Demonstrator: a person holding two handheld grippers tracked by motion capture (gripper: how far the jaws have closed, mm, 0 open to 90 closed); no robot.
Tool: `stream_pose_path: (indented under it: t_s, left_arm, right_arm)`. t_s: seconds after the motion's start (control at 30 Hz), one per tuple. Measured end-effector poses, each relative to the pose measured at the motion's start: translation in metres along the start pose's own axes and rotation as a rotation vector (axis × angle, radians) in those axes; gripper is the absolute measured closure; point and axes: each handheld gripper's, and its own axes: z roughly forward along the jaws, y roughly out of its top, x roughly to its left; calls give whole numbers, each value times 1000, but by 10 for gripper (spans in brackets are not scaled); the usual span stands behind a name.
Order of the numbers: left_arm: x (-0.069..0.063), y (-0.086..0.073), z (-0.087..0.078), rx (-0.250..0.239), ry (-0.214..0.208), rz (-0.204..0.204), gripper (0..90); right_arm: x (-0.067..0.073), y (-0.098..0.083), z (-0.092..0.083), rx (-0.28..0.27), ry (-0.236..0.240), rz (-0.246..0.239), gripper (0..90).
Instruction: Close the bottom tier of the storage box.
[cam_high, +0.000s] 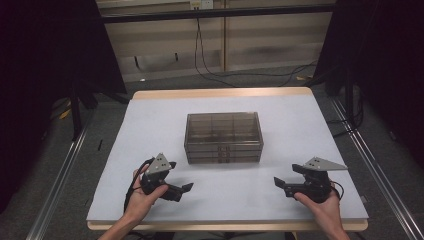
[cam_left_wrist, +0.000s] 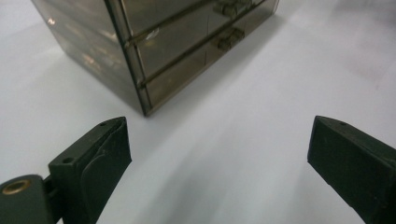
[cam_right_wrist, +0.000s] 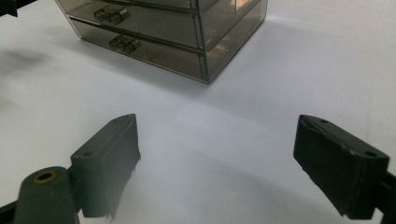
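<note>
High view says we haven't started: drawer box (cam_high: 223, 137) shut and untouched, left gripper (cam_high: 186, 188) and right gripper (cam_high: 278, 183) spread wide, empty.

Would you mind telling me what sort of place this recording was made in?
Probably a lab or data-recording bay, not a home: a white-topped table bearing just a smoky drawer box, dark curtains on both sides, and loose cables on the grey floor.

Bare forearms, black left tool (cam_high: 186, 188), black right tool (cam_high: 278, 183), grey three-cornered top plates, trailing black cables
</note>
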Motion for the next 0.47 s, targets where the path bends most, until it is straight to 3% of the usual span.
stream_pose_path:
  t_s: [0.13,0.27,0.33,0.43,0.47]
  left_arm:
    - [-7,-11,-11,-8,47,-6,49]
    - [-6,-23,-23,-28,56,-22,42]
    - [-3,-30,-26,-17,42,-36,41]
    - [5,-29,-28,-56,6,-98,46]
    - [6,-28,-29,-62,18,-86,46]
  right_arm:
    - [-2,0,-1,-5,-13,-3,127]
    - [-3,-1,-2,-12,-18,1,125]
    - [-3,-1,-1,-14,-19,3,125]
    - [-4,0,-1,-11,-18,9,115]
    - [-4,-1,-1,-14,-18,15,114]
